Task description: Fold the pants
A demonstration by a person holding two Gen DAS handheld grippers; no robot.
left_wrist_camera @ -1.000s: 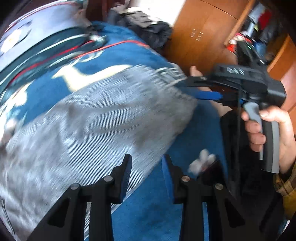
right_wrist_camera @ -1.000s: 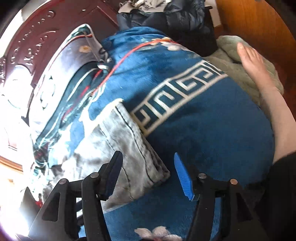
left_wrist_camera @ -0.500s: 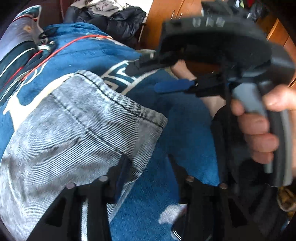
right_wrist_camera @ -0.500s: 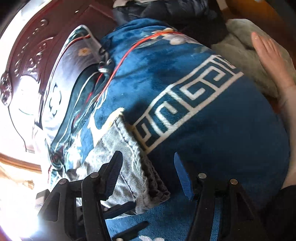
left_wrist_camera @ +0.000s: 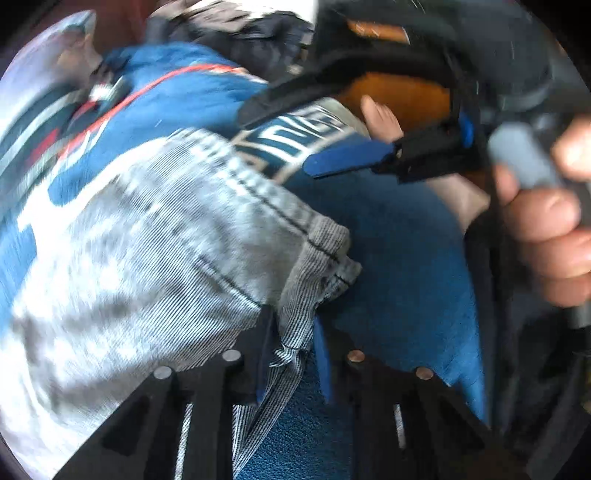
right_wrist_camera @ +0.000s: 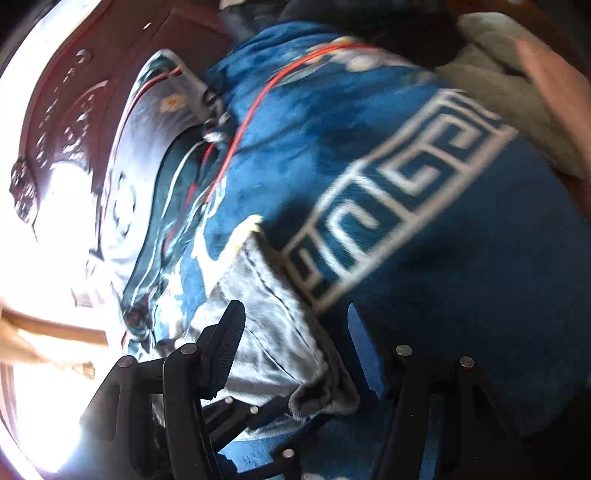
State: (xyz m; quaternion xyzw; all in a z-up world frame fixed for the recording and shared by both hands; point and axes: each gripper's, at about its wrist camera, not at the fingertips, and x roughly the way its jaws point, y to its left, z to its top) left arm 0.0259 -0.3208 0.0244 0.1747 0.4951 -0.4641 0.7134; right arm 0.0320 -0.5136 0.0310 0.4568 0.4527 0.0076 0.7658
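Light grey denim pants (left_wrist_camera: pixel 155 243) lie on a blue patterned blanket (left_wrist_camera: pixel 399 251). My left gripper (left_wrist_camera: pixel 293 347) is shut on the near corner of the pants' hem, and the cloth bunches between its fingers. My right gripper (right_wrist_camera: pixel 295 343) is open with the same hem corner (right_wrist_camera: pixel 325 398) lying between its spread fingers. In the left wrist view the right gripper (left_wrist_camera: pixel 354 158) shows at the upper right, held by a hand (left_wrist_camera: pixel 546 221), above the blanket. In the right wrist view the left gripper (right_wrist_camera: pixel 255 410) shows below the hem.
A carved dark wooden headboard (right_wrist_camera: pixel 74 122) stands at the left. A red cord (right_wrist_camera: pixel 266 88) runs over the blanket. A bare foot (left_wrist_camera: pixel 380 118) rests on a grey-green cloth (right_wrist_camera: pixel 517 92) at the far right. Dark clothes (left_wrist_camera: pixel 236 33) are piled behind, by an orange wooden cabinet (left_wrist_camera: pixel 402 92).
My left gripper has closed on the hem corner of the pants. My right gripper has moved in over the same corner, still open. Both views are blurred by motion.
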